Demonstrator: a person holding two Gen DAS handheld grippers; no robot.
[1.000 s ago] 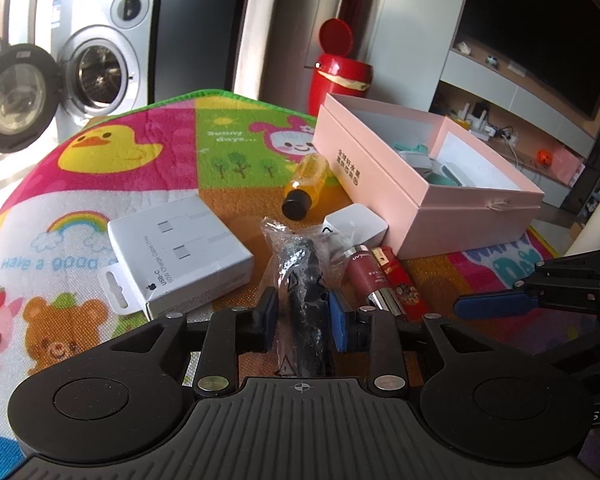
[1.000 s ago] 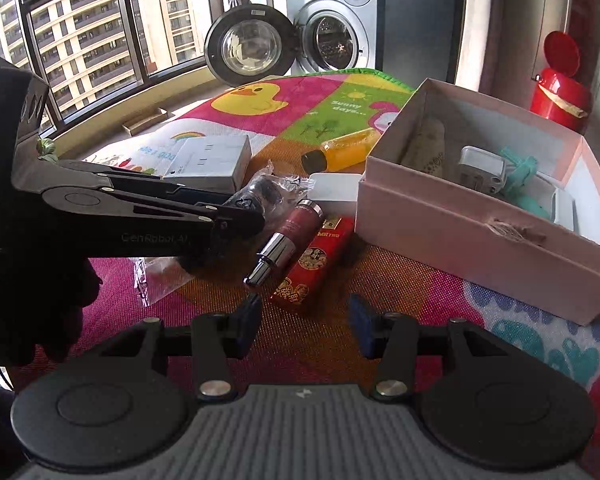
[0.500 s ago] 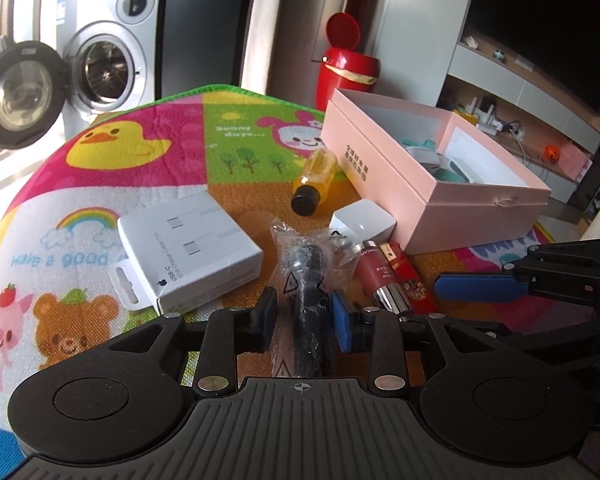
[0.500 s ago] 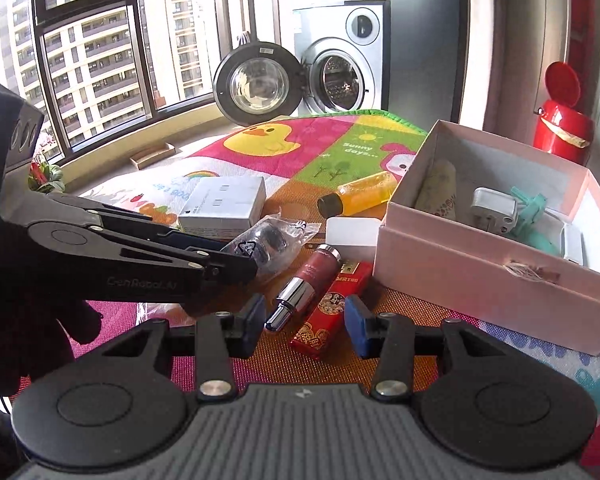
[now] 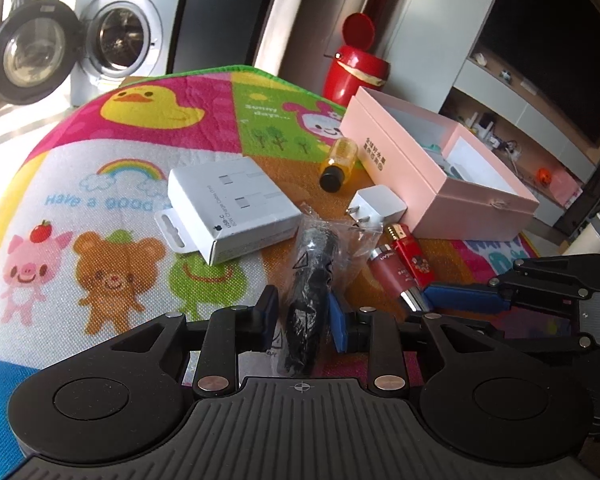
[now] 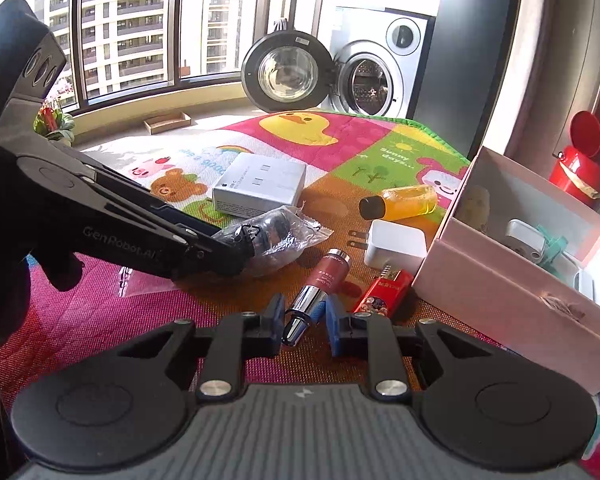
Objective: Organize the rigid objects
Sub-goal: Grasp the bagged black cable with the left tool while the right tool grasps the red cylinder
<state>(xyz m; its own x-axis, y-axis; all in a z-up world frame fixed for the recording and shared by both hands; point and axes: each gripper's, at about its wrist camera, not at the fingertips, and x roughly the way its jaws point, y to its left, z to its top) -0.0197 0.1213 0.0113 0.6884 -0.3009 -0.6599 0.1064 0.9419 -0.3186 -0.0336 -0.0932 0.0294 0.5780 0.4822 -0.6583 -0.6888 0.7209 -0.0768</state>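
My left gripper (image 5: 303, 322) is shut on a black object in a clear plastic bag (image 5: 310, 280), which also shows in the right wrist view (image 6: 268, 236). My right gripper (image 6: 302, 322) is open, its blue pads on either side of the silver end of a dark red lipstick tube (image 6: 320, 284), apart from it; the tube also shows in the left wrist view (image 5: 396, 276). A red lighter (image 6: 384, 294) lies just right of it. A white plug adapter (image 6: 394, 242), an orange bottle (image 6: 404, 202) and a white USB-C box (image 6: 260, 188) lie on the cartoon mat.
An open pink box (image 6: 512, 304) stands at the right, holding a white charger (image 6: 526, 238) and teal items. A red bin (image 6: 580, 164) and a washing machine (image 6: 372, 80) with its door open stand beyond the mat (image 5: 112, 208).
My right gripper has moved forward and left, so the lipstick's silver end now lies between its pads. My left gripper stays shut on the bagged object and has lifted slightly.
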